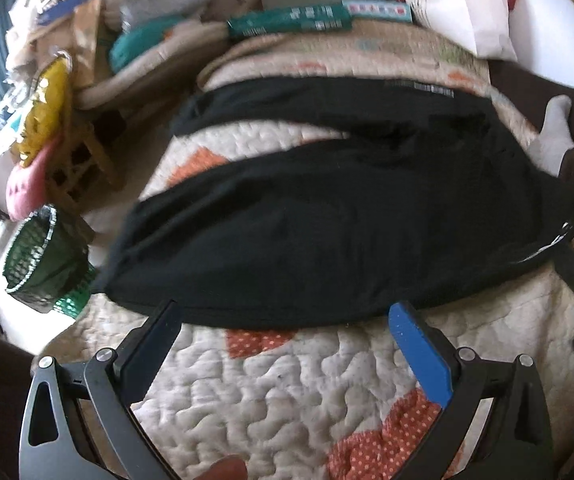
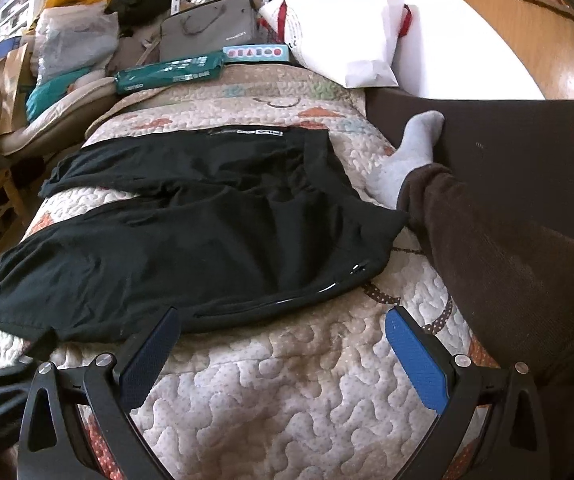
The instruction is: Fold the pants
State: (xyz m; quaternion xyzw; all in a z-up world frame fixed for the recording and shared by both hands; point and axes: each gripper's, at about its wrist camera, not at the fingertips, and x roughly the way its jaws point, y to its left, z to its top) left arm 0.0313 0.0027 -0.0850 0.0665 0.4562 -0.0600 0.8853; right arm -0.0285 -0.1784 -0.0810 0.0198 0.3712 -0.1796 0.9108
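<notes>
Your left gripper [image 1: 285, 316] and right gripper [image 2: 283, 322] both stand wide open at the near edge of the pants [image 2: 191, 232]; bare quilt [image 2: 287, 392] lies between the fingers.

We can read no text with certainty. The green box [image 2: 169, 71], the light box [image 2: 255, 53], the grey bag [image 2: 207, 28] and the pants' waistband [image 2: 247, 132] carry print too blurred to make out.

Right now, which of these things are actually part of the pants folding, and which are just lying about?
Part of the job:
black pants
quilt they lie on
left gripper, jaws open
right gripper, jaws open

Just lying about:
green basket
teal box
white bag
grey case
</notes>
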